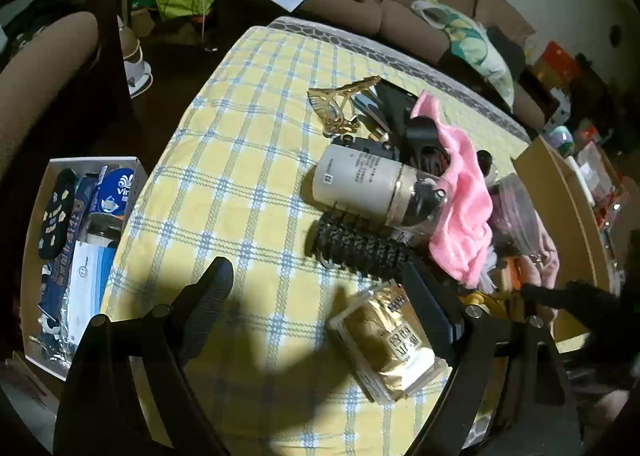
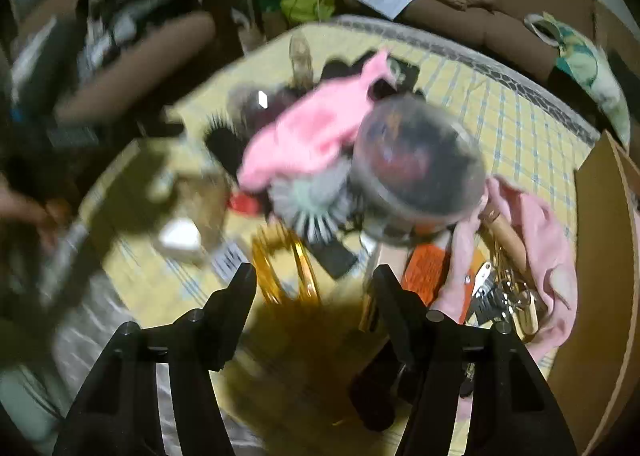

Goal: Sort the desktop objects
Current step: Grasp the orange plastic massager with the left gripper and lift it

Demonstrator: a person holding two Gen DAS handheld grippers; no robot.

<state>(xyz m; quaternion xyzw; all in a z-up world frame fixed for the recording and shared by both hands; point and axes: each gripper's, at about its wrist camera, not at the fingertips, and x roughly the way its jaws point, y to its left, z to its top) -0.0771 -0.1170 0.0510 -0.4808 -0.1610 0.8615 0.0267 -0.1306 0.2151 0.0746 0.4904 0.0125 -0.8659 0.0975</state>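
Low and right of centre in my left wrist view lies the gold packet (image 1: pixel 386 340), flat on the checked tablecloth (image 1: pixel 248 176). My left gripper (image 1: pixel 316 302) hangs over it with its fingers wide apart, one pad beside the packet's right edge, the other well off to the left on bare cloth; nothing is gripped. I judge this to be the reach for a pick: next I must centre on the packet and close.

My right gripper (image 2: pixel 314 288) is also open and empty, above an amber ring-shaped thing (image 2: pixel 288 268) I cannot name through the blur.

Just above the packet sits the black roller brush (image 1: pixel 360 248), then the white bottle (image 1: pixel 360 184) and pink cloth (image 1: pixel 460 208); the brush crowds the approach. At far left a white box (image 1: pixel 36 216) of sorted items looks like the destination.
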